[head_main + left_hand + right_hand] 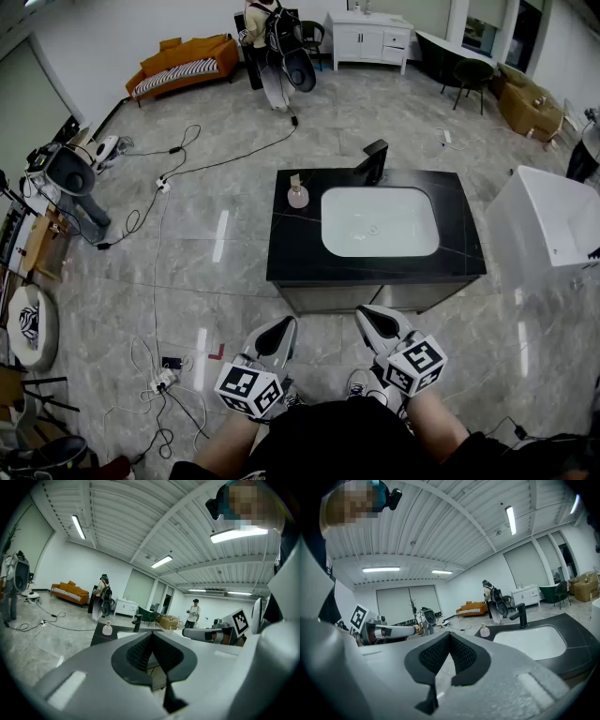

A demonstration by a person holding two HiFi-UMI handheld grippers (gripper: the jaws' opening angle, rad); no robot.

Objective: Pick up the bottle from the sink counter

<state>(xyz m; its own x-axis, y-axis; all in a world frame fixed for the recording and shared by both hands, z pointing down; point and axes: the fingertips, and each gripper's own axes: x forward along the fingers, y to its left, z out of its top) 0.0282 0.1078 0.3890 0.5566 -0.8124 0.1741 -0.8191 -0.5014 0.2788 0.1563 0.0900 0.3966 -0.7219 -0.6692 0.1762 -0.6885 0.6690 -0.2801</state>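
Observation:
A small pinkish pump bottle [297,194] stands on the back left corner of the black sink counter [295,253], left of the white basin [379,221] and the black faucet [372,161]. Both grippers hang low in front of the counter, near the person's body and well short of the bottle. My left gripper [278,330] is shut and holds nothing. My right gripper [380,321] is shut and holds nothing too. The left gripper view shows the bottle [107,629] far beyond the closed jaws, and in the right gripper view the bottle [484,631] stands beside the faucet [519,615].
Cables and a power strip [161,380] lie on the floor at the left. A white tub [548,220] stands right of the counter. Behind it are a person with a backpack [277,37], an orange sofa [183,61] and a white cabinet [367,39].

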